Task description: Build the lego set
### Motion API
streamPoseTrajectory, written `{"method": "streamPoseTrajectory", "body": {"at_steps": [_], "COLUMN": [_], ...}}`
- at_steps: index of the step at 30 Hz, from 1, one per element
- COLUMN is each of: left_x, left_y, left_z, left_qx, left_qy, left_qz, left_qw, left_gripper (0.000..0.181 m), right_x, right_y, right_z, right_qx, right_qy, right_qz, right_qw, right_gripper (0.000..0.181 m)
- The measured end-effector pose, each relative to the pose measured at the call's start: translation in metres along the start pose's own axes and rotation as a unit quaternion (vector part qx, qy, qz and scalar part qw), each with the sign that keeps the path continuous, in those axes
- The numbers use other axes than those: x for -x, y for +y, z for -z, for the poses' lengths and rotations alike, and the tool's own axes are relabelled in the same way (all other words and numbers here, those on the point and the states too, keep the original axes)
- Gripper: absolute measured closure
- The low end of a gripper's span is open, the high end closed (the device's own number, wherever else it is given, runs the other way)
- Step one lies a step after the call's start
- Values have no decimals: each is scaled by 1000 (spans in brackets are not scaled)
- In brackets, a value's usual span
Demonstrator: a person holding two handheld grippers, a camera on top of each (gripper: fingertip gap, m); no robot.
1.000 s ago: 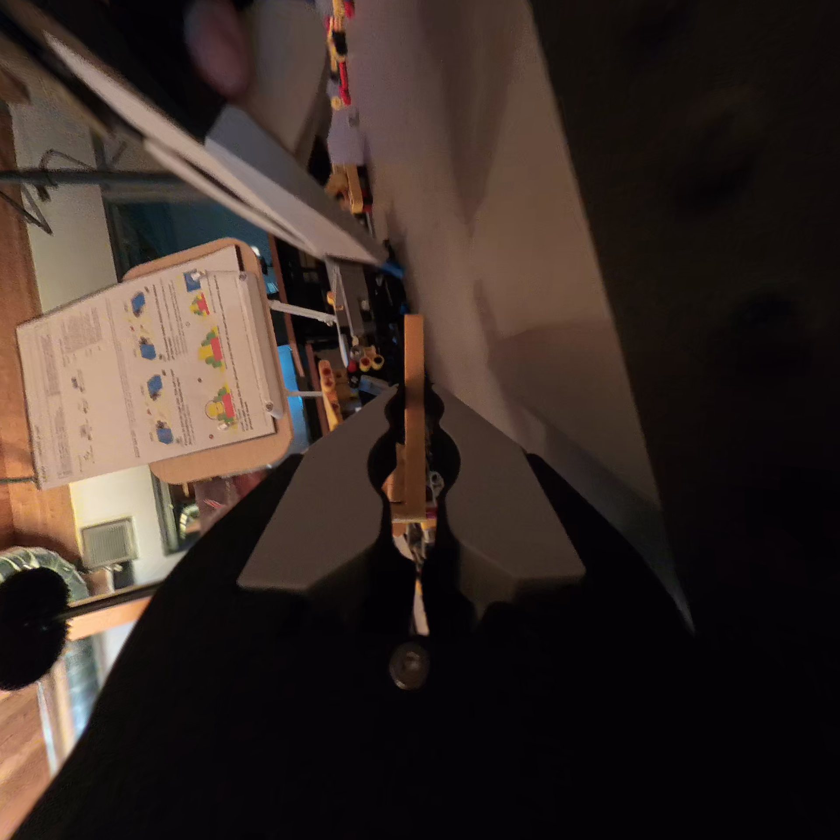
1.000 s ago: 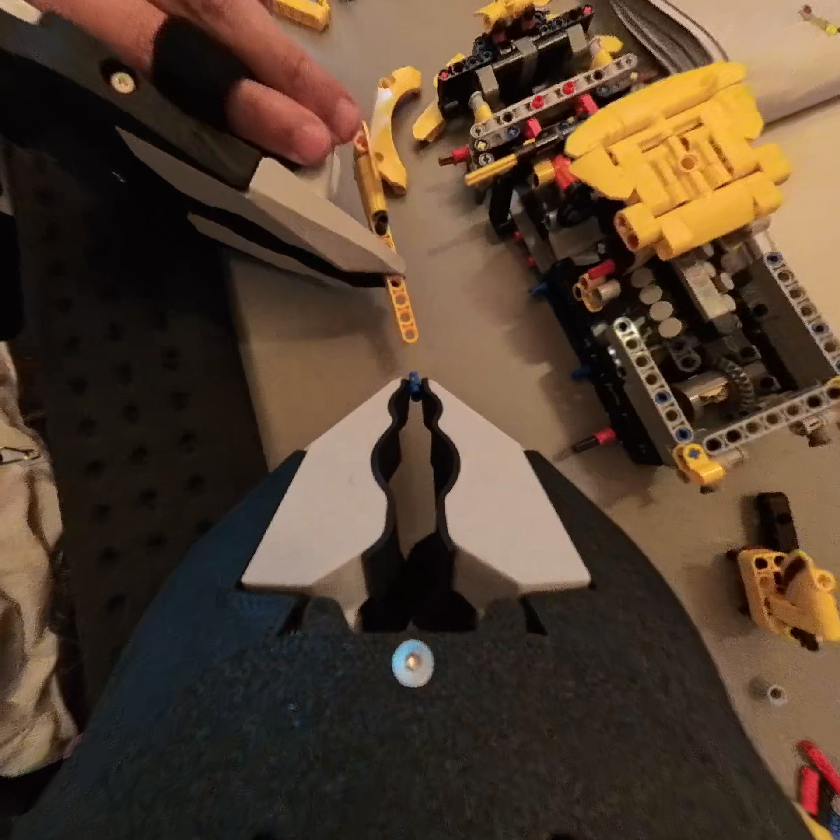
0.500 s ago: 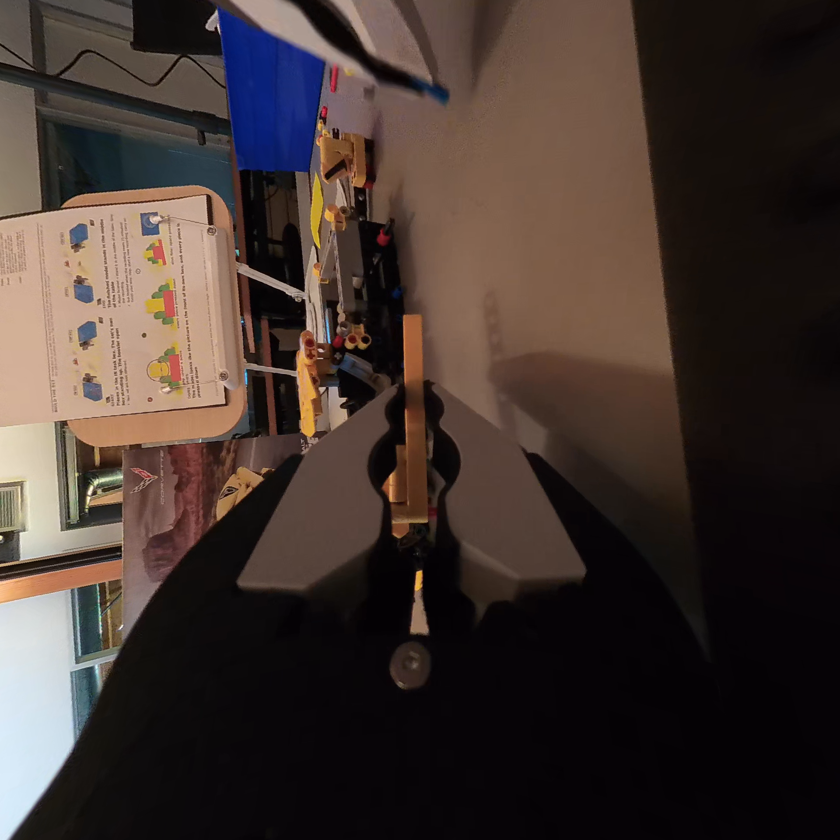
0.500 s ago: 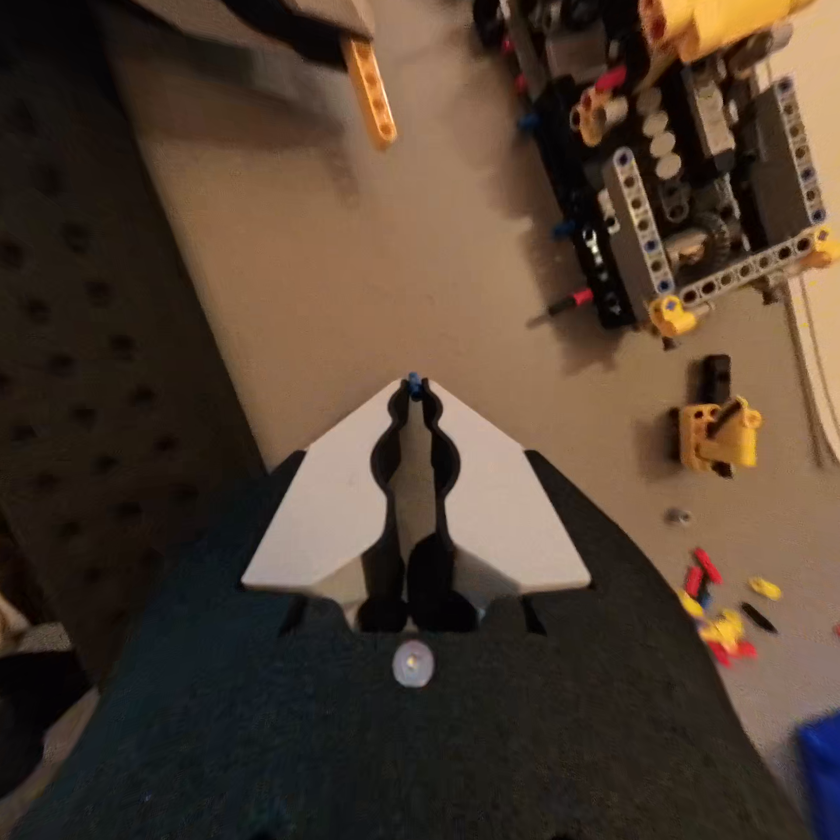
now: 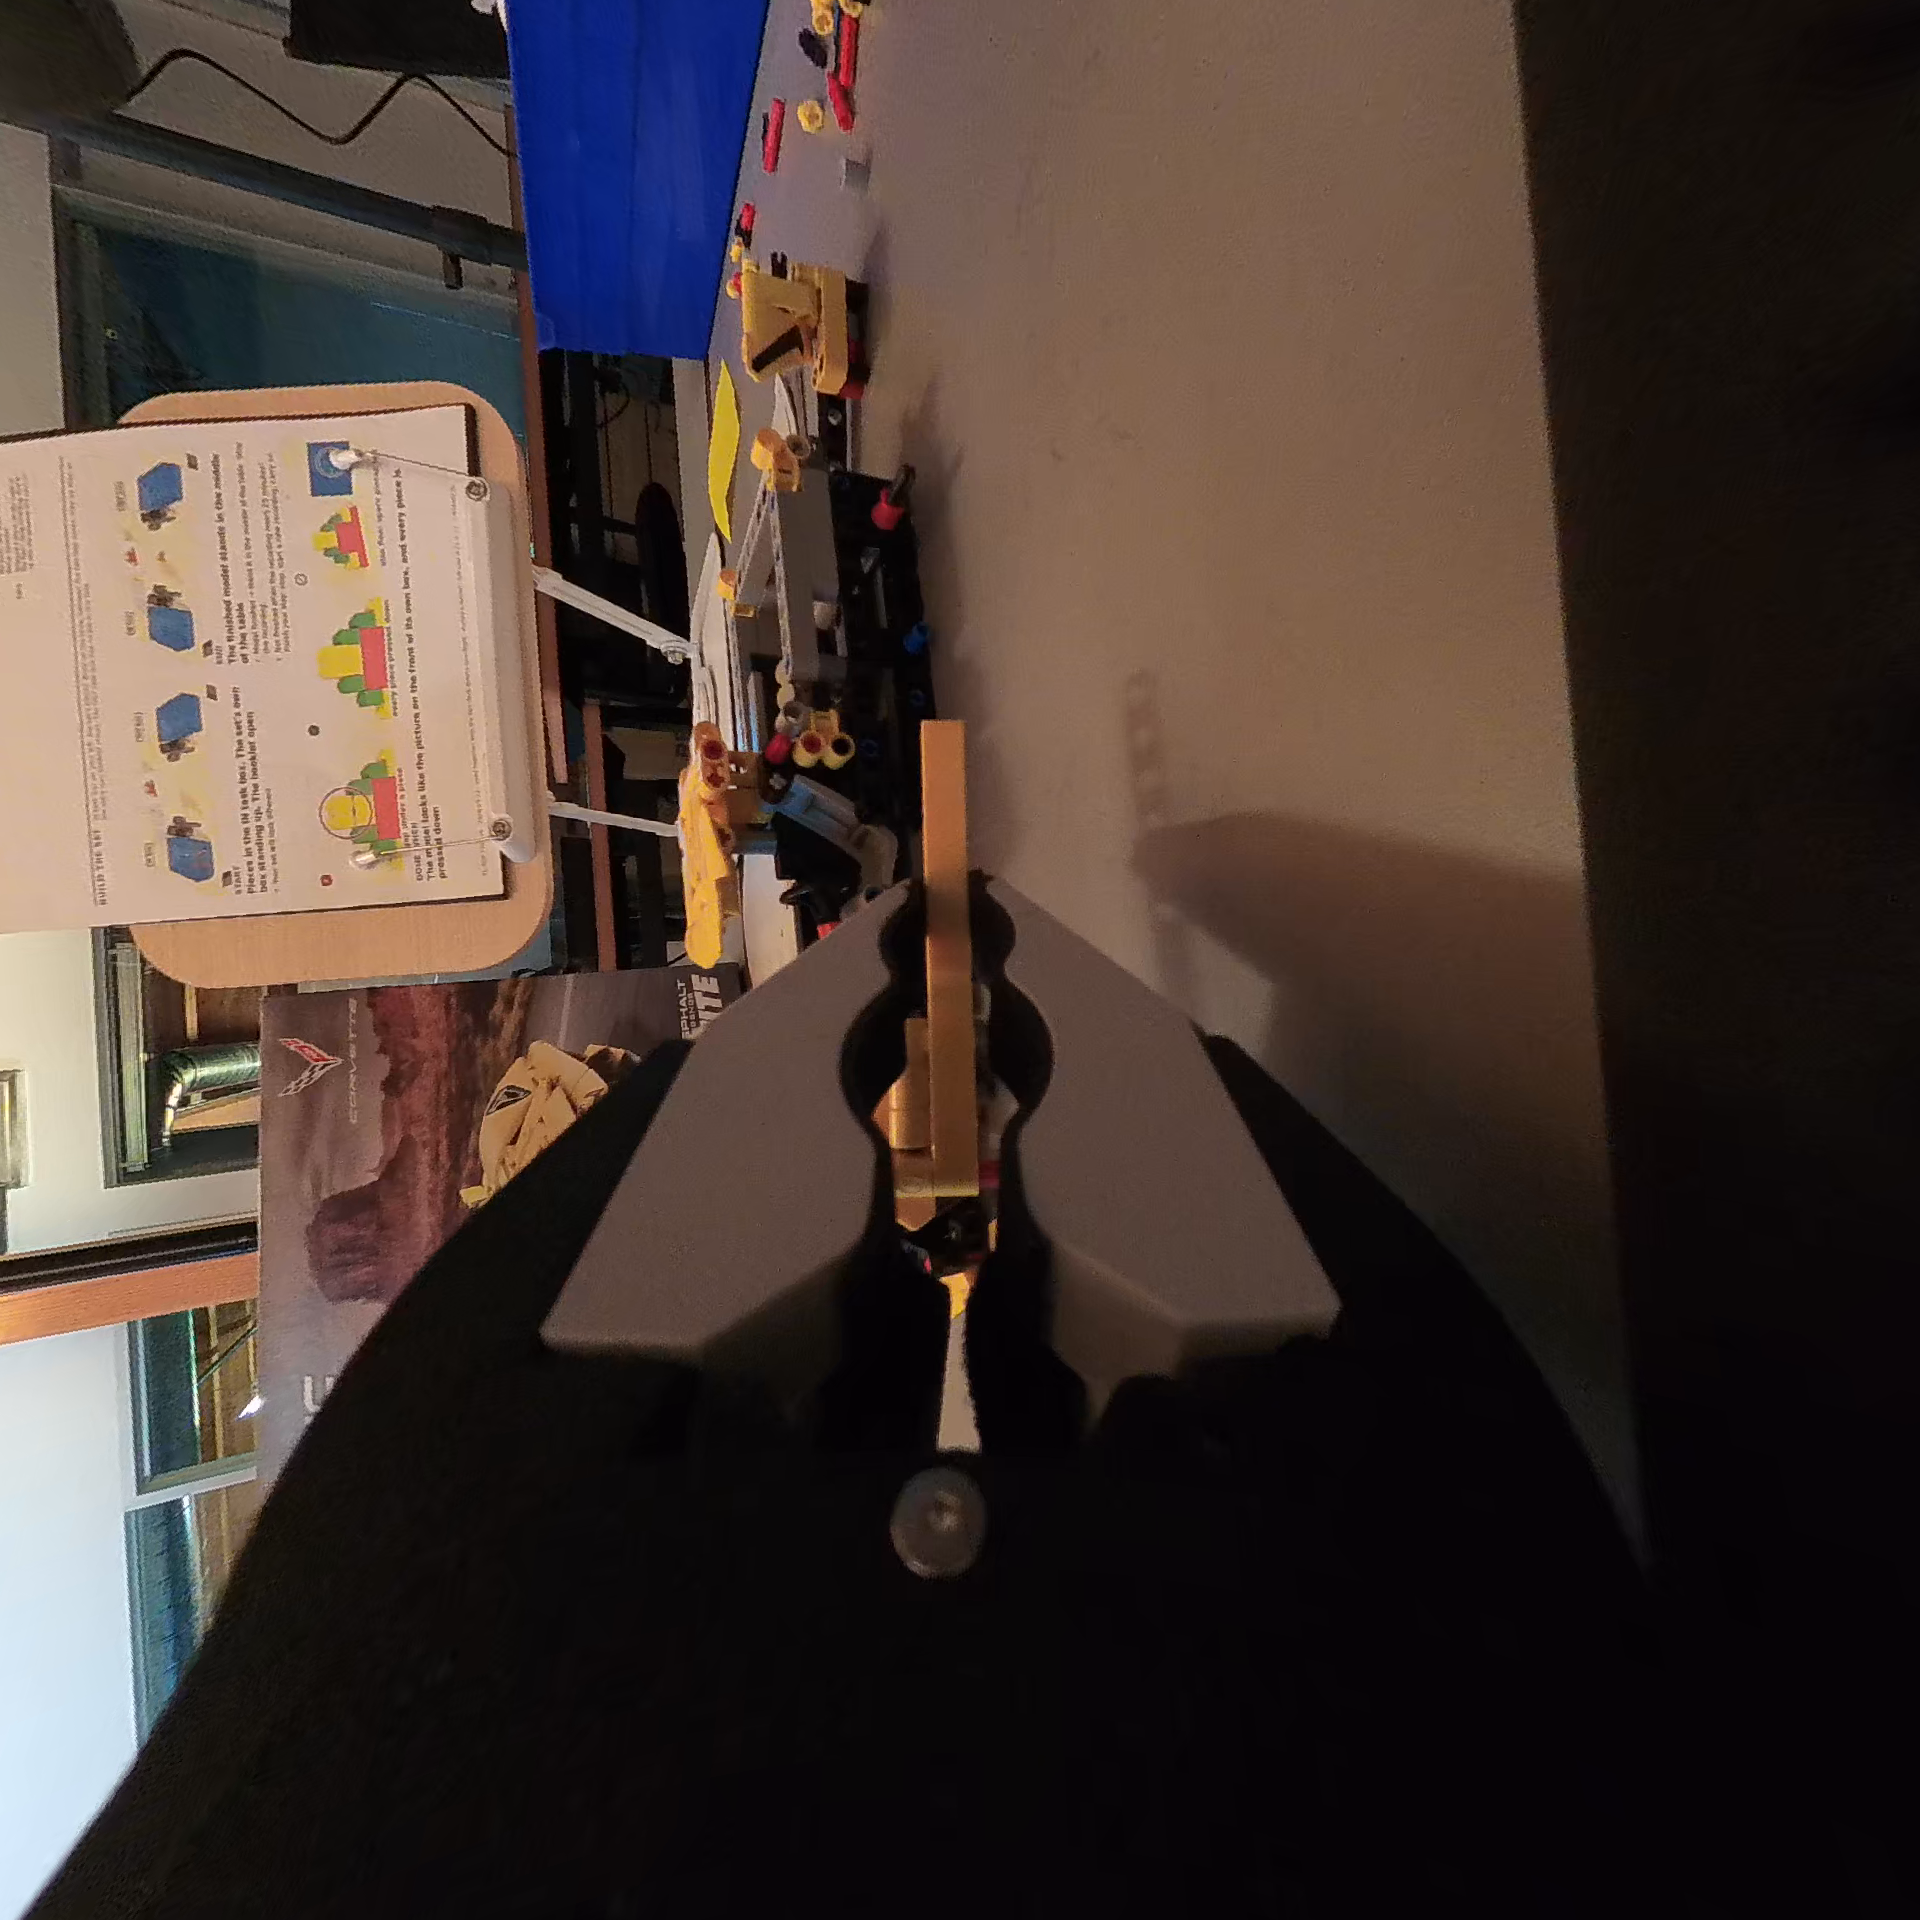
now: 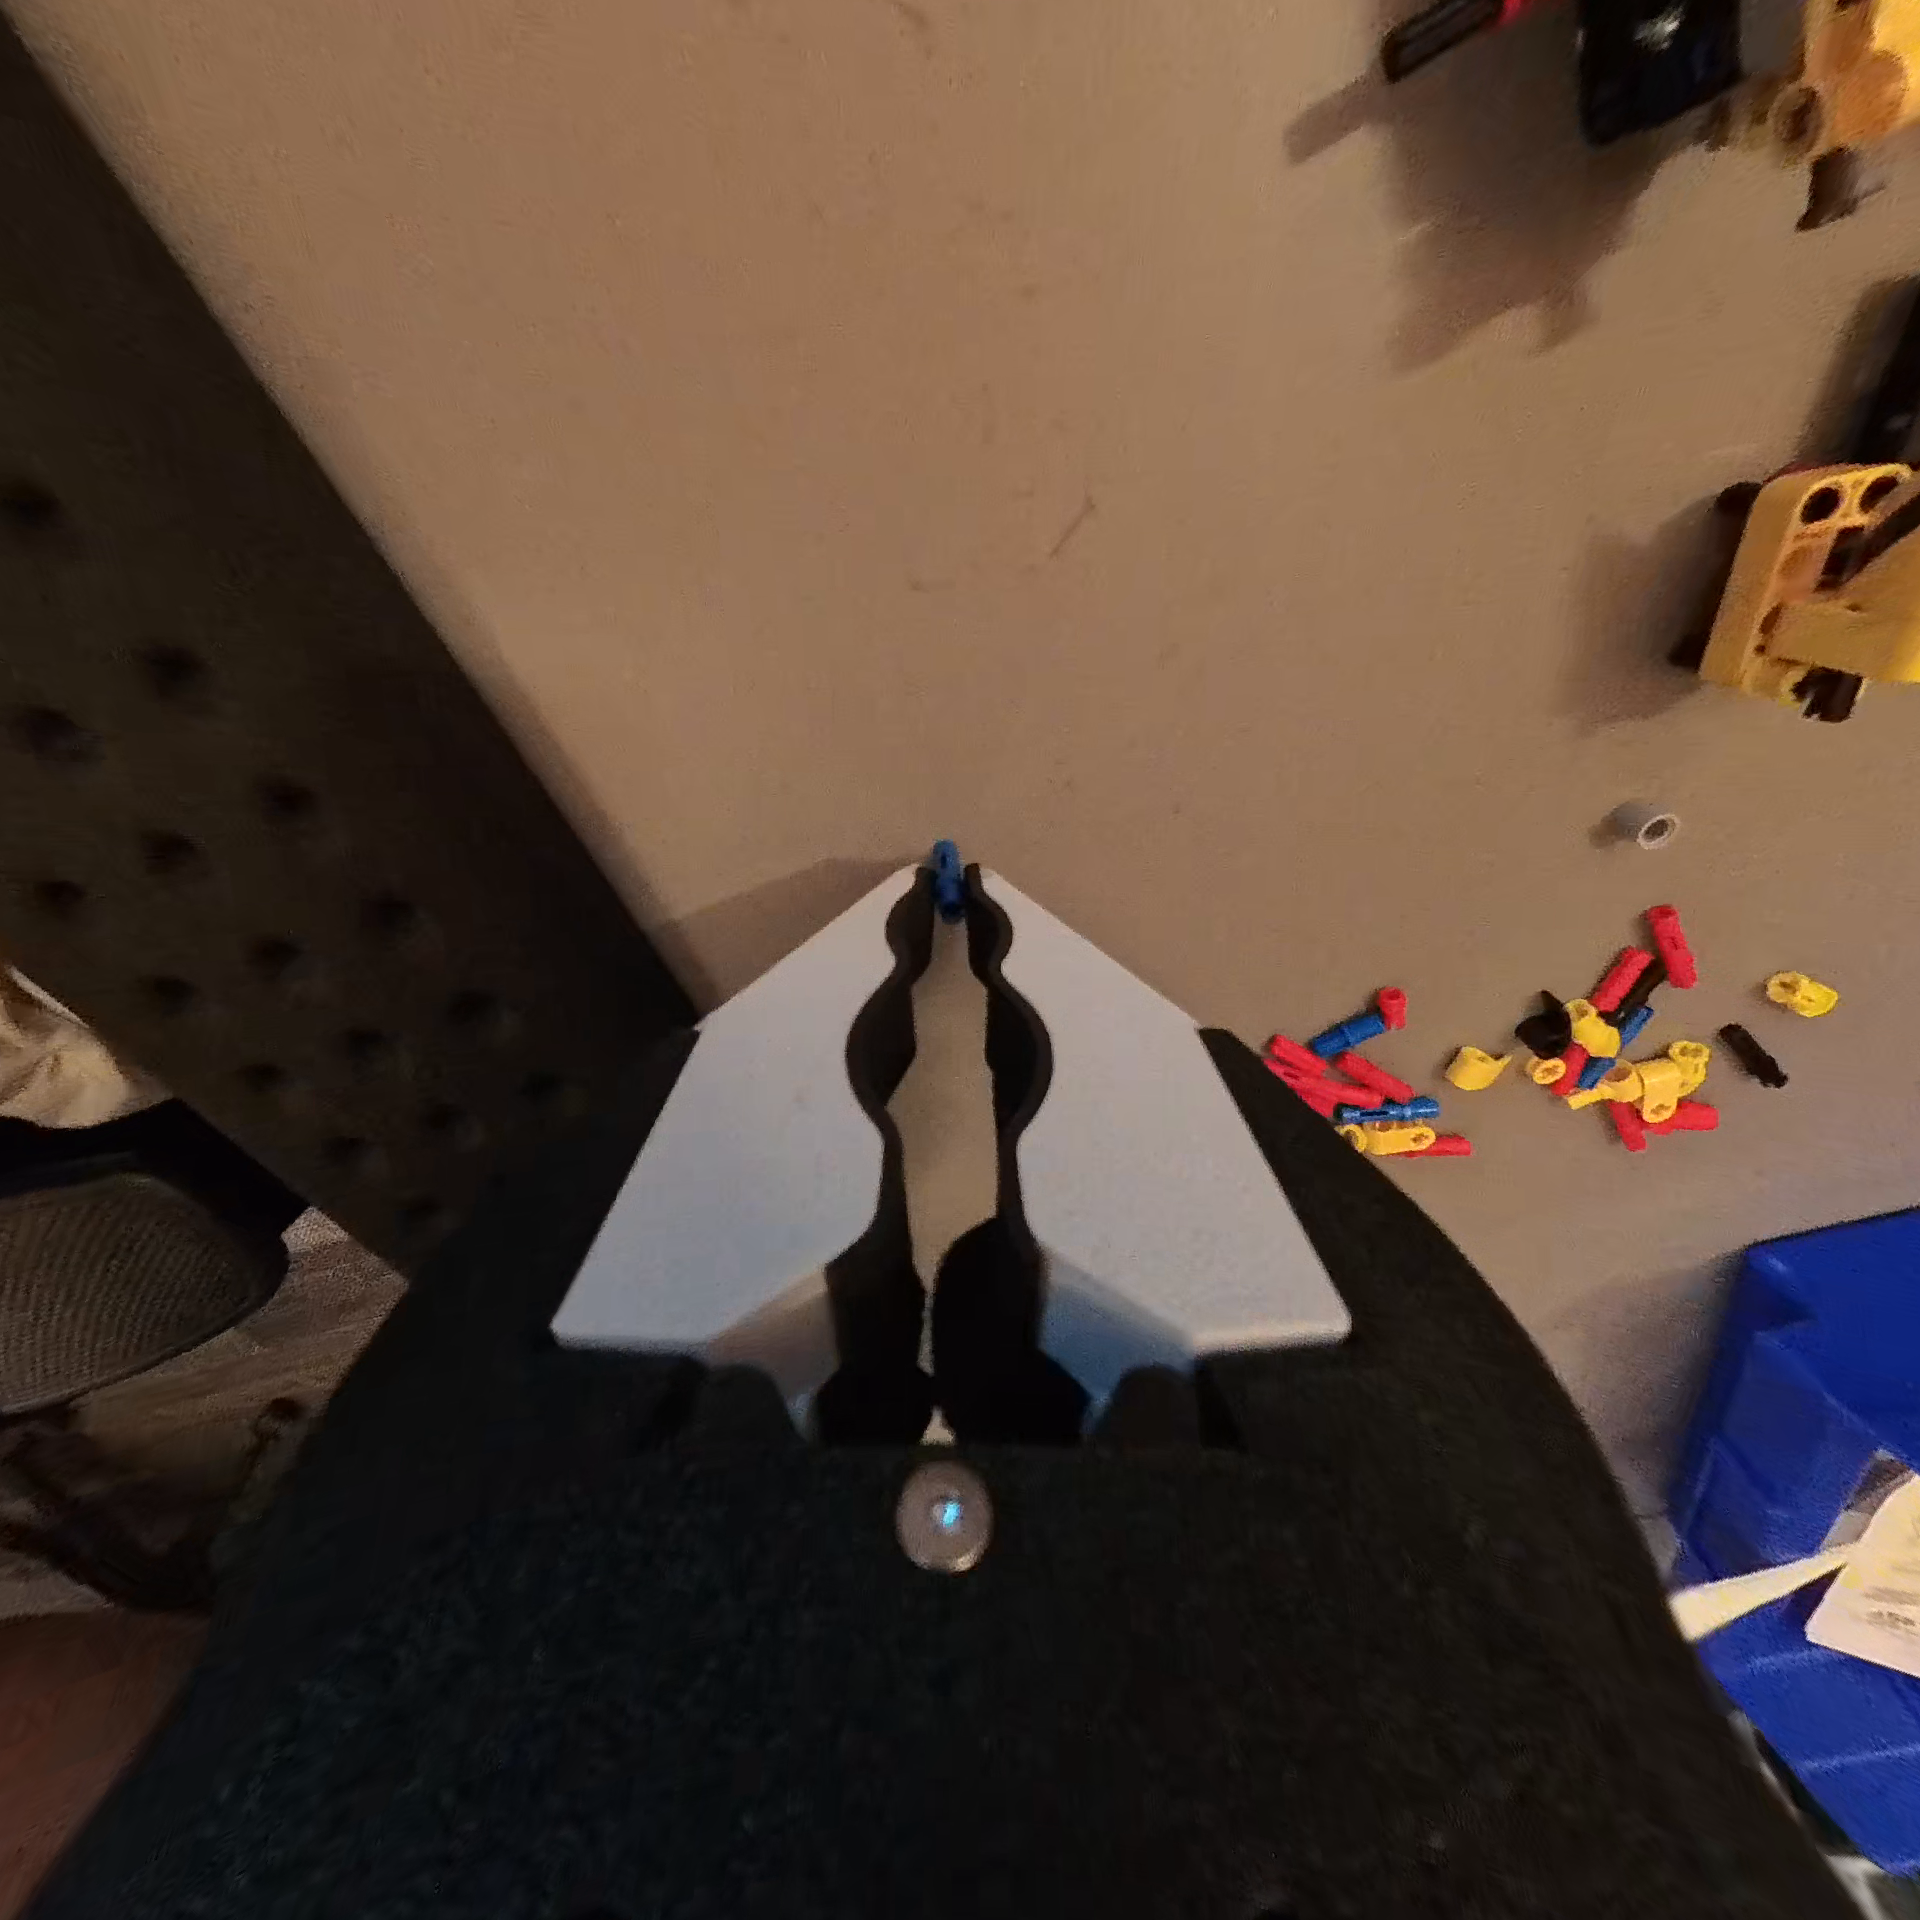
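Mid-assembly, a joining step by the look of it: each gripper carries one part and neither part is seated yet. Left gripper (image 5: 943, 883) is clamped tight on a yellow beam (image 5: 943, 821), a long flat piece that sticks out past the fingertips, with a short yellow stub on it further back between the jaws; the view is rolled sideways, so the table (image 5: 1247, 520) runs up the right side. Right gripper (image 6: 943, 883) is nearly closed, jaws pinching a small blue pin (image 6: 943, 864) right at the tips, with the gap behind it empty. Partly built model (image 5: 821, 623), black and grey frame with yellow parts, sits on the table beyond the beam, well apart from both grippers. In the right wrist view a loose pile of small parts (image 6: 1538, 1060) in red, yellow, blue and black lies near on the right, a yellow sub-assembly (image 6: 1818, 592) further up, a grey bush (image 6: 1647, 826) between them, and a blue bin (image 6: 1808, 1455) at the lower right. Instruction sheet (image 5: 260, 665) on a stand and the set box (image 5: 436, 1122) are behind the table. Next move likely calls for bringing the two grippers together and lining the pin up with a hole in the beam, then pushing straight in; the tiny pin at the tips could twist or pop out, so alignment must be square. Beam holes are not visible from this edge-on angle.
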State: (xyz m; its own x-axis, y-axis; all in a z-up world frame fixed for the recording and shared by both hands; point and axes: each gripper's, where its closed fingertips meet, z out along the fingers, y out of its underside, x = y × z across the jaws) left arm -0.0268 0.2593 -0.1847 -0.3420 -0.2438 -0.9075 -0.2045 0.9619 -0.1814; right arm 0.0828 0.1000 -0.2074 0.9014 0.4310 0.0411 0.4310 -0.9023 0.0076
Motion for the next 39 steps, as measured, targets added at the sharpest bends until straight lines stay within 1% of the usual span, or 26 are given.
{"method": "streamPoseTrajectory", "body": {"at_steps": [5, 13, 16, 17, 18, 19, 20, 21, 22, 23, 24, 26, 27, 29, 30, 32, 34, 35, 36, 37, 39], "left_x": [0, 0, 3, 6, 10, 15, 21, 27, 32, 36, 39, 43, 46, 52, 52, 51, 50, 49, 49, 49, 47], "left_y": [-1, 1, 0, -2, -4, -6, -9, -12, -14, -16, -18, -20, -21, -22, -23, -25, -26, -27, -29, -30, -33], "left_z": [1, 1, 2, 4, 5, 8, 10, 14, 17, 19, 21, 24, 26, 30, 31, 31, 31, 31, 31, 31, 31], "left_qx": [-2, 0, -2, -5, -8, -13, -19, -24, -28, -32, -34, -37, -38, -42, -45, -52, -54, -56, -58, -61, -63], "left_qy": [0, -1, -8, -17, -30, -44, -61, -78, -94, -107, -117, -136, -146, -161, -161, -156, -152, -151, -152, -151, -146], "left_qz": [0, 1, 1, -1, -2, -4, -7, -10, -13, -15, -17, -25, -29, -28, -23, -17, -14, -14, -16, -16, -11], "left_qw": [1000, 1000, 1000, 1000, 1000, 999, 998, 997, 995, 994, 992, 990, 988, 986, 986, 986, 987, 987, 987, 987, 987], "left_gripper": [174, 174, 174, 174, 174, 174, 174, 174, 174, 174, 174, 174, 174, 174, 174, 174, 174, 174, 174, 174, 174], "right_x": [1, 0, -2, -2, 0, 4, 11, 17, 22, 27, 31, 35, 36, 35, 38, 39, 40, 42, 43, 42, 44], "right_y": [0, 1, 0, -7, -19, -39, -65, -92, -116, -133, -145, -157, -159, -158, -159, -160, -160, -161, -161, -162, -162], "right_z": [-1, -5, -3, 1, 7, 16, 29, 46, 63, 77, 87, 96, 97, 88, 90, 94, 95, 98, 101, 99, 95], "right_qx": [7, 13, 11, -5, -42, -100, -178, -266, -350, -414, -455, -501, -514, -524, -539, -563, -563, -567, -573, -567, -559], "right_qy": [5, 3, 12, 16, 15, 9, -9, -30, -60, -102, -152, -248, -285, -307, -317, -280, -242, -236, -233, -225, -219], "right_qz": [8, 8, 8, 11, 13, 12, 4, -12, -41, -74, -109, -160, -172, -183, -176, -156, -134, -123, -117, -117, -105], "right_qw": [1000, 1000, 1000, 1000, 999, 995, 984, 963, 934, 902, 871, 814, 791, 773, 760, 762, 779, 779, 777, 783, 792], "right_gripper": [176, 170, 164, 162, 160, 156, 154, 155, 154, 154, 155, 152, 155, 154, 152, 150, 154, 156, 160, 160, 173]}}
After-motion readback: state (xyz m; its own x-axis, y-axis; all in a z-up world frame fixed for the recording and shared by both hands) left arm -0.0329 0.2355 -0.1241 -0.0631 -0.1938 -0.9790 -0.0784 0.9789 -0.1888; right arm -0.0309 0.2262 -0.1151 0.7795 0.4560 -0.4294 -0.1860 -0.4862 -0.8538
